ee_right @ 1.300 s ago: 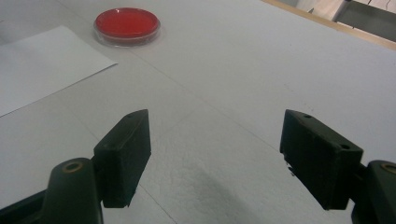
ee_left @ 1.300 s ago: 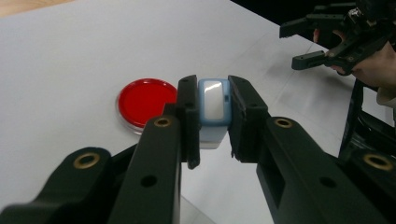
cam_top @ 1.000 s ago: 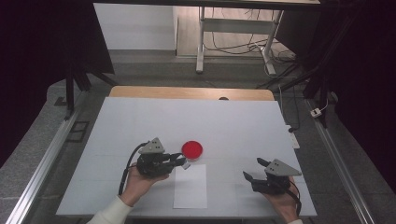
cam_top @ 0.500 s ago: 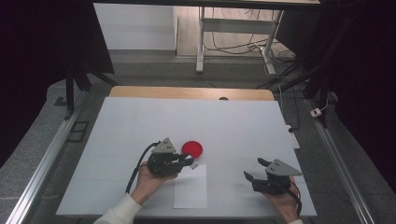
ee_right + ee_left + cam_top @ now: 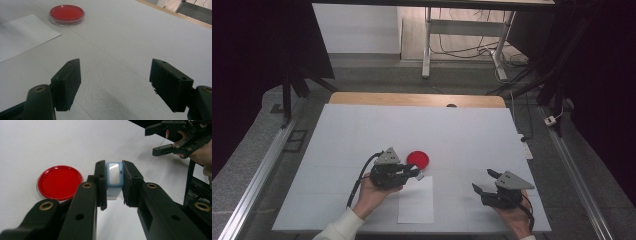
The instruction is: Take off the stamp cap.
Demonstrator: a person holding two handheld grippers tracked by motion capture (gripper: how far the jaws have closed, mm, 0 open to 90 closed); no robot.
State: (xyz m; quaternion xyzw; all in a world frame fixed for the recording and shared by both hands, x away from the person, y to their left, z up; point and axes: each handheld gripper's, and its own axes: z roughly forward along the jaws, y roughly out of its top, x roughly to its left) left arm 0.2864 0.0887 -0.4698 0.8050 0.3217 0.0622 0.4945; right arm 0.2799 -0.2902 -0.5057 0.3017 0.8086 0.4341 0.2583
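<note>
We are counting two black two-jaw grippers, one small pale blue block with a glossy white face, one round red dish with a clear rim, and one white rectangular sheet of paper, all over a single white table (image 5: 362, 130). We are holding the left gripper (image 5: 113, 182) with its jaws narrowed onto the pale blue block (image 5: 114, 175), which is sitting pinched between the two pads, raised just off the table near the far edge of the sheet of paper (image 5: 417, 200). The red dish (image 5: 60, 182) is lying flat just beside that gripper, apart from the block. We are keeping the right gripper (image 5: 113, 85) spread wide with nothing between its jaws, well apart from the dish, low over bare table. The block's lower end is hiding behind the left jaw, and from the high view it is looking too small to make out.
</note>
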